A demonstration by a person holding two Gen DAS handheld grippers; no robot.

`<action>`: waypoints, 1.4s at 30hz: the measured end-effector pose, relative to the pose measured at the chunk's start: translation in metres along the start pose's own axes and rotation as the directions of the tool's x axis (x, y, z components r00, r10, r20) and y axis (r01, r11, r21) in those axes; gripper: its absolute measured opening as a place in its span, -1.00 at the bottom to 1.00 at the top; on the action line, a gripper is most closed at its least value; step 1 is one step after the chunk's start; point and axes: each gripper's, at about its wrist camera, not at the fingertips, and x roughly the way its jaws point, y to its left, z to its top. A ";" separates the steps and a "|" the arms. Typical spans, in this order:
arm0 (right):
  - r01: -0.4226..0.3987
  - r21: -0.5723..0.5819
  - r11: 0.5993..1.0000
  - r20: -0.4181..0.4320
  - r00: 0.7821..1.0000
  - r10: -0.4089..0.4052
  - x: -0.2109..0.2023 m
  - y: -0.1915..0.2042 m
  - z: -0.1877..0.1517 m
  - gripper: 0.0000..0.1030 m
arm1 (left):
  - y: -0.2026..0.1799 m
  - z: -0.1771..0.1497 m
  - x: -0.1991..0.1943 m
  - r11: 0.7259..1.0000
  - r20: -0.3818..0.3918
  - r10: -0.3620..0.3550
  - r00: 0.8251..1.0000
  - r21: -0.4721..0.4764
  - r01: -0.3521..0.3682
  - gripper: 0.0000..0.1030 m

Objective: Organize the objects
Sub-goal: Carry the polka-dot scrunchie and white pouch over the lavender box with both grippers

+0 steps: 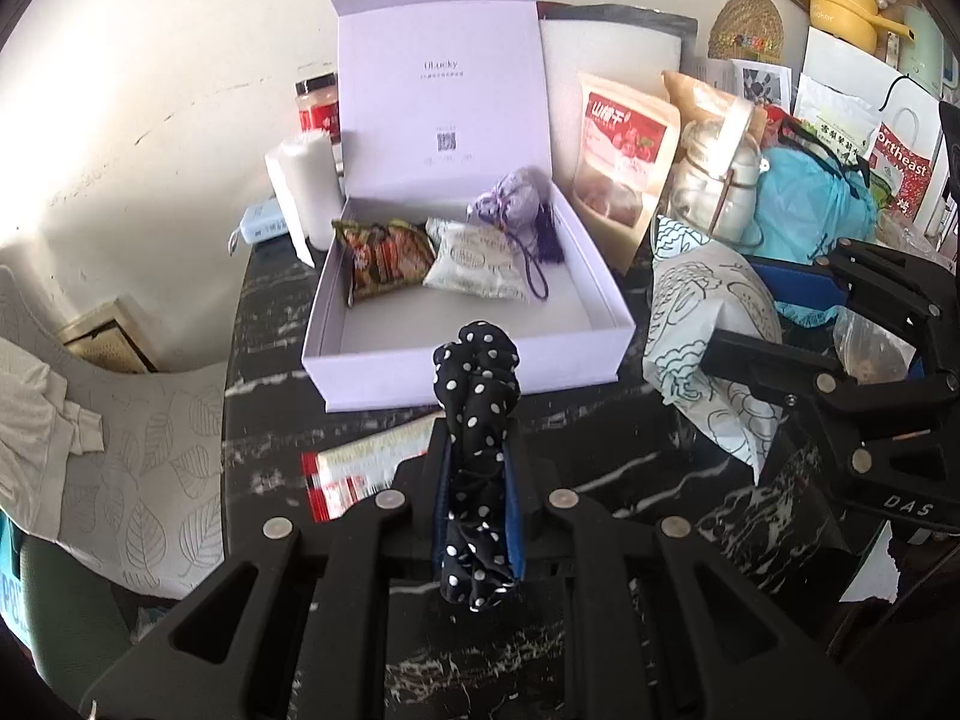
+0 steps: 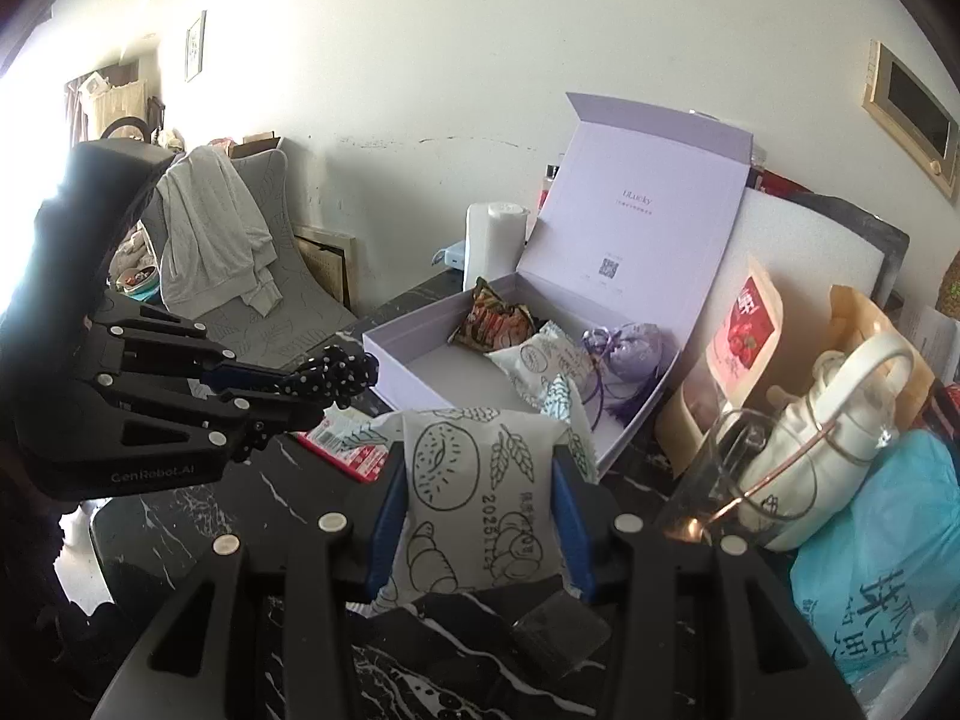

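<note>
An open lilac gift box [image 1: 372,360] [image 2: 414,330] sits on the dark marble table, lid upright. Inside lie a red-green snack packet [image 1: 387,258] [image 2: 495,321], a white snack packet [image 1: 474,264] [image 2: 540,360] and a purple drawstring pouch [image 1: 516,204] [image 2: 636,354]. My left gripper [image 1: 477,450] [image 2: 312,387] is shut on a black polka-dot scrunchie [image 1: 480,420] [image 2: 333,375], just in front of the box. My right gripper [image 2: 480,480] [image 1: 714,354] is shut on a white bread packet with pastry drawings [image 2: 468,498] [image 1: 702,312], at the box's right front corner.
A red-and-white packet [image 1: 354,468] [image 2: 345,444] lies on the table before the box. Right of the box stand a red pouch [image 1: 624,162], a glass jar [image 1: 714,180] [image 2: 798,480] and a teal bag [image 1: 810,198] [image 2: 888,540]. A white roll [image 1: 312,180] stands left; a grey chair [image 2: 264,300] beyond.
</note>
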 end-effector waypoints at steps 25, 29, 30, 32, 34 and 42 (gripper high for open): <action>0.023 0.008 1.000 0.013 1.000 -0.023 0.040 -0.048 0.065 -0.12 | 0.020 0.097 0.057 0.999 0.009 -0.008 1.000 0.035 0.007 -0.73; 0.020 0.023 1.000 0.010 1.000 -0.021 0.054 -0.053 0.075 -0.12 | 0.025 0.110 0.069 0.999 0.012 -0.005 1.000 0.042 0.004 -0.73; 0.018 0.031 0.999 0.008 1.000 -0.018 0.058 -0.054 0.077 -0.12 | 0.026 0.113 0.074 0.999 0.012 0.000 1.000 0.044 -0.001 -0.73; 0.018 0.040 0.999 0.005 1.000 -0.019 0.066 -0.056 0.080 -0.12 | 0.028 0.118 0.081 0.999 0.009 0.004 1.000 0.048 -0.004 -0.73; 0.021 0.049 0.999 -0.002 1.000 -0.021 0.076 -0.058 0.084 -0.12 | 0.031 0.123 0.090 0.999 0.004 0.007 1.000 0.049 -0.007 -0.73; 0.052 0.072 0.996 -0.021 0.999 -0.051 0.105 -0.066 0.096 -0.12 | 0.045 0.139 0.124 0.998 -0.006 0.023 1.000 0.055 -0.023 -0.73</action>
